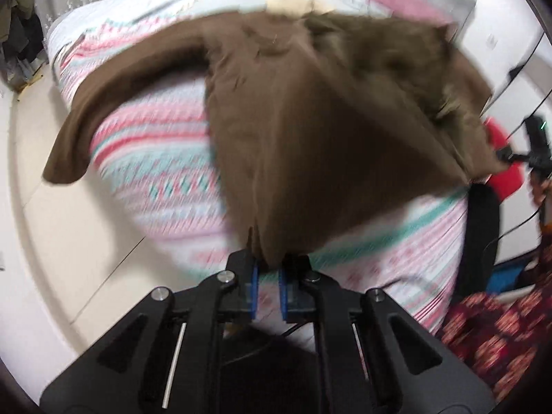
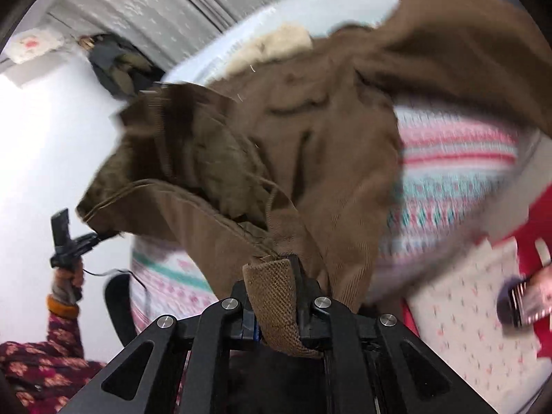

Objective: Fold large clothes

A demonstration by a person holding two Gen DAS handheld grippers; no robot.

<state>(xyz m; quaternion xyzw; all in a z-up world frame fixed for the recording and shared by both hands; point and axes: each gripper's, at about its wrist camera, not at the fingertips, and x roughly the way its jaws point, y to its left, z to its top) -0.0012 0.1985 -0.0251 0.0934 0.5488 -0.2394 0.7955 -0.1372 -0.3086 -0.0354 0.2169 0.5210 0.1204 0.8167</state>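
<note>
My left gripper (image 1: 267, 269) and right gripper (image 2: 274, 296) each clench the brown coat's (image 1: 310, 110) hem, lifting it so it spreads flat over the bed (image 1: 155, 158)

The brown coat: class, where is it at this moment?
The brown coat hangs over the patterned bed cover, its hem clamped by the left hand-held gripper and the right hand-held gripper.
</note>
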